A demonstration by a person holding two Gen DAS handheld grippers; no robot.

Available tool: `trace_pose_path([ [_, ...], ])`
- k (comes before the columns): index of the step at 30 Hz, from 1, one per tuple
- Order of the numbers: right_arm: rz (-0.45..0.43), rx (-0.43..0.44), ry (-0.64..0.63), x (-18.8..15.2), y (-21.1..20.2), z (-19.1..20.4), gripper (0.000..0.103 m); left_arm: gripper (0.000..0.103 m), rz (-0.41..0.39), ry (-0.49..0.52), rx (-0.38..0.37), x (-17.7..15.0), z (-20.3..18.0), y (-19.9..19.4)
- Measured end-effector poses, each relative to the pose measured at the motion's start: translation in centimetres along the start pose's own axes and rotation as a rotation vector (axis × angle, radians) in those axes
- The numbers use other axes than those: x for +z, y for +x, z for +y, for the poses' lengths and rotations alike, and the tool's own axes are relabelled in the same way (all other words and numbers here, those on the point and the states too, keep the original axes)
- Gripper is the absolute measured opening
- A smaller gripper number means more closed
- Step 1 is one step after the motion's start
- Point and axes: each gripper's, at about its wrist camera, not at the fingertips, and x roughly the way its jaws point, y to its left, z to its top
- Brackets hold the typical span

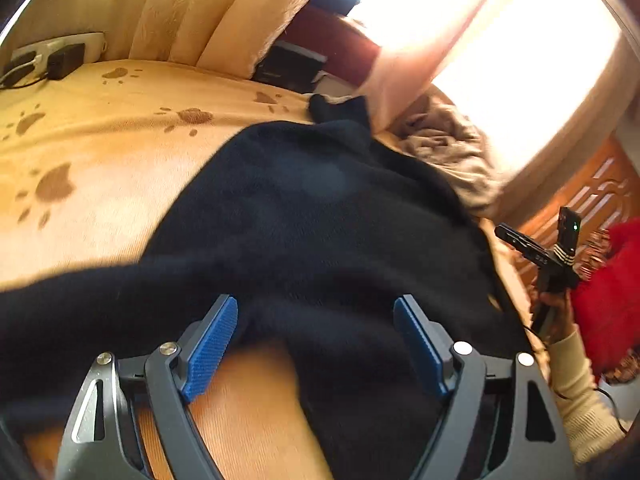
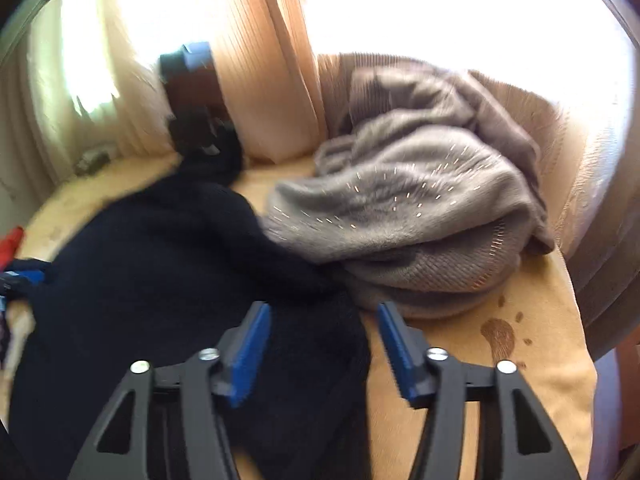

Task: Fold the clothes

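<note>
Sunlit bedroom, bed [image 1: 100,184] covered by a yellow paw-print blanket, curtains [image 2: 260,60] and blown-out windows behind. Black sweater [image 1: 320,208] lies spread across the bed, one sleeve trailing off toward the left edge of the left wrist view; grey sweater [image 2: 420,208] sits crumpled in a heap just beside it, touching its far edge. Left hand-held gripper [image 1: 316,344] jaws wide apart, hovering over the near hem of the black sweater, pads not pressing on cloth. Right hand-held gripper [image 2: 324,344] jaws also apart, black fabric lying between and under them, nothing clamped. Risks: black knit is thick and limp, so a shallow pinch could catch only one layer and the fold would sag or drag; a bite near the far edge could snag the grey sweater and pull it along; the trailing sleeve could bunch under the fold. Hard to read: both views motion-blurred, and the black cloth shows no seams or collar, so which end is the neck is unclear. Windows overexposed, sweater's near edge cut off by the gripper bodies. Right hand-held gripper in the left view is small at the frame edge, beside a cream sleeve [image 1: 576,392].
</note>
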Motion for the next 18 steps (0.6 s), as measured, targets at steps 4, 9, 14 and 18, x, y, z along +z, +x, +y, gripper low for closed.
trace_pose_path([
  [4,-0.073,0.123,0.015,-3.6,-6.6,1.3,0.066,0.09,0.033,-0.016,-0.052,-3.8,-0.2,-3.0],
  [9,-0.079,0.186,0.048,-7.2,-9.2,4.0,0.066,0.09,0.075,-0.036,-0.104,-7.9,-1.6,-4.4],
  [14,-0.064,0.23,0.068,-11.2,-11.9,5.6,0.066,0.09,0.12,-0.016,-0.124,-10.4,-3.4,-3.9],
  [18,-0.066,0.253,0.096,-13.4,-12.7,5.7,0.066,0.09,0.11,-0.008,-0.113,-11.6,-3.8,-3.9],
])
